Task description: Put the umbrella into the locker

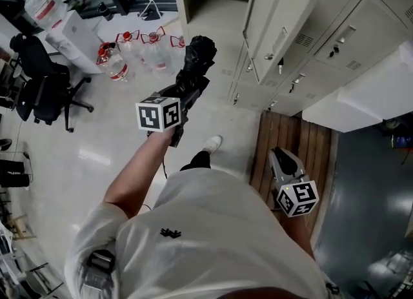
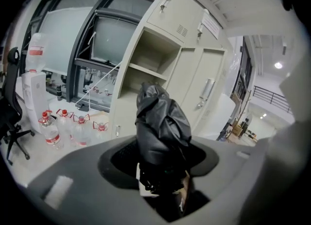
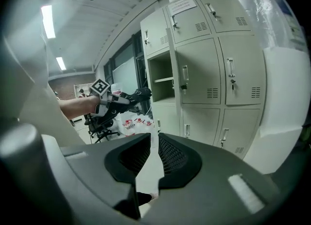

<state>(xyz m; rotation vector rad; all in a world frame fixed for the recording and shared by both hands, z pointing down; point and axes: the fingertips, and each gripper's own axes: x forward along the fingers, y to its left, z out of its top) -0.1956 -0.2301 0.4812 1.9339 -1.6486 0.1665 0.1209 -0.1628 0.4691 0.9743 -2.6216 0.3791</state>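
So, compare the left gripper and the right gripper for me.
The left gripper is shut on the black folded umbrella; the right gripper holds nothing, its jaws nearly together. The left gripper reaches out toward the open locker; the right gripper hangs low beside the person. Both bear a marker cube.

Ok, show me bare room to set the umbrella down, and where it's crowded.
Bare: the shelves of the open locker, beside its swung door, and the floor before it. Crowded: further left, around the water bottles and office chair.
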